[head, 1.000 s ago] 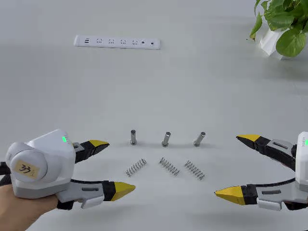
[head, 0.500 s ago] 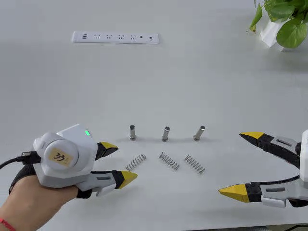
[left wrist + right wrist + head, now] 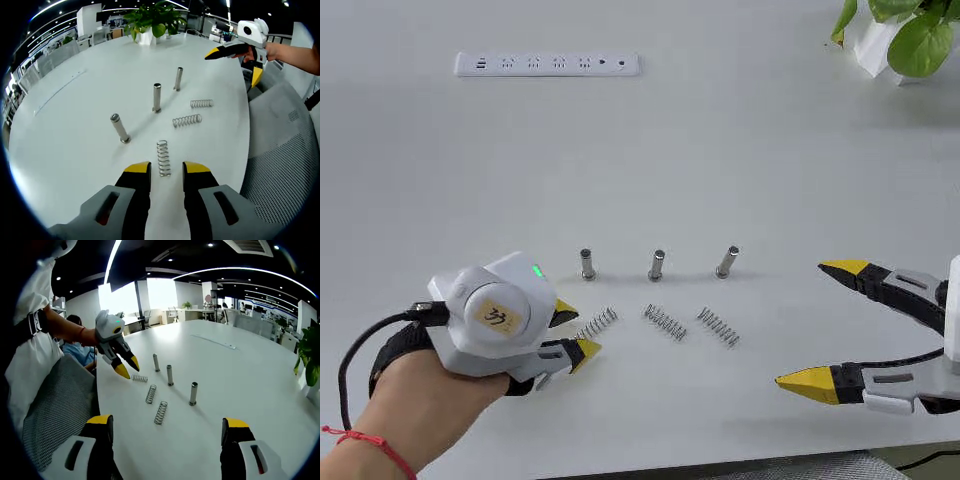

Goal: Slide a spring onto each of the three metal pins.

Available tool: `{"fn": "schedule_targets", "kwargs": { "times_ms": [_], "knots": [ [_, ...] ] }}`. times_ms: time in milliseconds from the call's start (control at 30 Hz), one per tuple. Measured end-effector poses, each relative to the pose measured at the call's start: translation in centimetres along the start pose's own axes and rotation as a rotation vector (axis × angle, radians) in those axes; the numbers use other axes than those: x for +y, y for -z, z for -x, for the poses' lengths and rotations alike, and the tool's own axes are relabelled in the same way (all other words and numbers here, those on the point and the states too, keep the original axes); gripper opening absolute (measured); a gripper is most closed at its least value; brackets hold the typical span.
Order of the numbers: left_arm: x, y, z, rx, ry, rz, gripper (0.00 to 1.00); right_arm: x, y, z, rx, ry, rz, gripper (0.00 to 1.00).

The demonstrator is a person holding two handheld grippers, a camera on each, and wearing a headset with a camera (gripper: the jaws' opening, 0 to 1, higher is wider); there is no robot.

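Observation:
Three short metal pins stand in a row on the white table: left pin (image 3: 587, 264), middle pin (image 3: 657, 265), right pin (image 3: 727, 261). In front of them lie three springs: left spring (image 3: 597, 323), middle spring (image 3: 665, 322), right spring (image 3: 718, 327). My left gripper (image 3: 574, 329) is partly open, its yellow tips just short of the left spring (image 3: 163, 157), which lies ahead of the jaw gap. My right gripper (image 3: 827, 325) hangs wide open at the right, apart from everything, with nothing between its jaws.
A white power strip (image 3: 547, 65) lies at the back left. A potted plant (image 3: 900, 35) stands at the back right corner. The table's front edge runs just below the grippers, with a mesh chair (image 3: 285, 165) beyond it.
My left gripper has moved right and forward toward the left spring, and its jaws have narrowed. The right gripper has barely moved. The pins and springs lie as before.

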State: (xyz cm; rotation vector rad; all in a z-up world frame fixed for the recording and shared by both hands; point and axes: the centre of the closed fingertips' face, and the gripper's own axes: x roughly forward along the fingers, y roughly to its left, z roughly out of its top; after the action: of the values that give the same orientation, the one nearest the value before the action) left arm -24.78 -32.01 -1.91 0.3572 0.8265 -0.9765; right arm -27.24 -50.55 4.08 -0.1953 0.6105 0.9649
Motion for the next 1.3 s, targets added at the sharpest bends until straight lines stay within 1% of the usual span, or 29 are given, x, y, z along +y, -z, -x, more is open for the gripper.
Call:
{"fn": "schedule_targets", "kwargs": {
  "times_ms": [67,167,400,433,467,633,667,700,800,900,1000,1200,1300],
  "knots": [
    [0.1,0.4,-0.2,0.024,-0.010,-0.021,0.20,0.0,0.1,0.1,0.000,0.002,-0.002,0.89],
    [0.2,0.8,-0.5,0.047,-0.016,-0.025,0.18,0.0,0.1,0.2,-0.003,0.005,-0.007,0.88],
    [0.3,1.5,-0.9,0.089,-0.020,-0.032,0.16,-0.1,0.2,0.3,-0.008,0.018,-0.020,0.87],
    [0.2,1.6,-0.9,0.094,-0.020,-0.038,0.16,0.0,0.3,0.3,-0.008,0.017,-0.021,0.87],
    [0.3,1.4,-0.9,0.088,-0.025,-0.057,0.16,0.0,0.3,0.3,-0.007,0.018,-0.023,0.87],
    [0.7,1.6,-0.9,0.118,-0.048,-0.092,0.10,0.1,0.4,0.4,-0.011,0.022,-0.033,0.87],
    [0.6,1.6,-0.9,0.124,-0.046,-0.110,0.10,0.2,0.4,0.4,-0.012,0.022,-0.035,0.87],
    [0.6,1.6,-0.9,0.127,-0.044,-0.119,0.10,0.2,0.4,0.4,-0.013,0.022,-0.036,0.87],
    [0.6,1.6,-0.9,0.137,-0.040,-0.116,0.09,0.1,0.5,0.4,-0.012,0.025,-0.039,0.86],
    [0.6,1.6,-1.0,0.151,-0.037,-0.126,0.08,0.1,0.4,0.4,-0.015,0.028,-0.040,0.86],
    [0.6,1.6,-1.0,0.165,-0.033,-0.119,0.07,0.2,0.4,0.4,-0.015,0.027,-0.041,0.86],
    [0.7,1.6,-1.0,0.167,-0.019,-0.139,0.07,0.1,0.6,0.4,-0.009,0.027,-0.046,0.85],
    [0.7,1.6,-1.0,0.166,-0.017,-0.139,0.07,0.3,0.6,0.4,-0.007,0.026,-0.045,0.85]
  ]
}}
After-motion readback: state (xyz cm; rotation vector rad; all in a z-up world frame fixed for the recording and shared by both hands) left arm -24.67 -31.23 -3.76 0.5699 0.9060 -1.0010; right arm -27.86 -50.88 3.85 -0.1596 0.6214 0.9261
